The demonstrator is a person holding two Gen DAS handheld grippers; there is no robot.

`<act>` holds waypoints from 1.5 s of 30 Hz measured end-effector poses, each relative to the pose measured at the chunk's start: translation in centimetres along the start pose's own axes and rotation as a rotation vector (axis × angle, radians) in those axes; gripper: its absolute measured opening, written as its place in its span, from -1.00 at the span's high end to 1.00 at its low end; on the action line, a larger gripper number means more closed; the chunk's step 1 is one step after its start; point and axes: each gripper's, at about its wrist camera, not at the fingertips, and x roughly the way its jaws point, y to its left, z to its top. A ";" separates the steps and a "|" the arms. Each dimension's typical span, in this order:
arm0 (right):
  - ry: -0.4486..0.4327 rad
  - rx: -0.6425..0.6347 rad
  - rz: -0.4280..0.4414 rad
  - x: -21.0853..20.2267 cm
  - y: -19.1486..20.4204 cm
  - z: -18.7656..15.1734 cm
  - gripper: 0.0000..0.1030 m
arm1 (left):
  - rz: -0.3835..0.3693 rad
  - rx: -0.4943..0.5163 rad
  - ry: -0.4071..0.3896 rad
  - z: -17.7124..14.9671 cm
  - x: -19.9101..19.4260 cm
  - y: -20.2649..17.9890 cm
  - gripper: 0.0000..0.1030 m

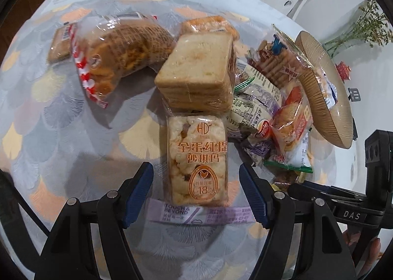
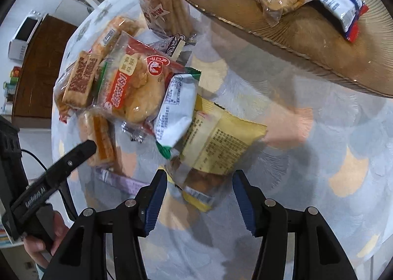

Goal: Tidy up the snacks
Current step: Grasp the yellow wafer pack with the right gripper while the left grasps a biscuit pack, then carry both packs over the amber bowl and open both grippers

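Snacks crowd the table (image 1: 36,113) beside the plate (image 2: 307,42); your left gripper (image 1: 196,191) straddles the sachima (image 1: 197,157), jaws apart, and your right gripper (image 2: 200,194) gapes around the yellow packet (image 2: 221,142).

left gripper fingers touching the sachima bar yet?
Apart. The left wrist view shows the left gripper open around the sachima bar, with tablecloth visible between each finger and the wrapper.

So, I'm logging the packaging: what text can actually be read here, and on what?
"全蛋红提沙琪玛", "HD", "18%": clear-wrapped puffed rice-cake bar.
"TOUCH & BEYOND": flat lilac sachet.
"DAS": black right gripper.
"GenRobot.AI": black left gripper.
Print on the yellow packet, white-green packet and others: too small or blurred.
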 end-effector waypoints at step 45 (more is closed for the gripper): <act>-0.049 0.030 -0.220 -0.2 -2.8 -4.3 0.06 | 0.030 0.226 -0.067 -1.7 -3.1 -3.7 0.17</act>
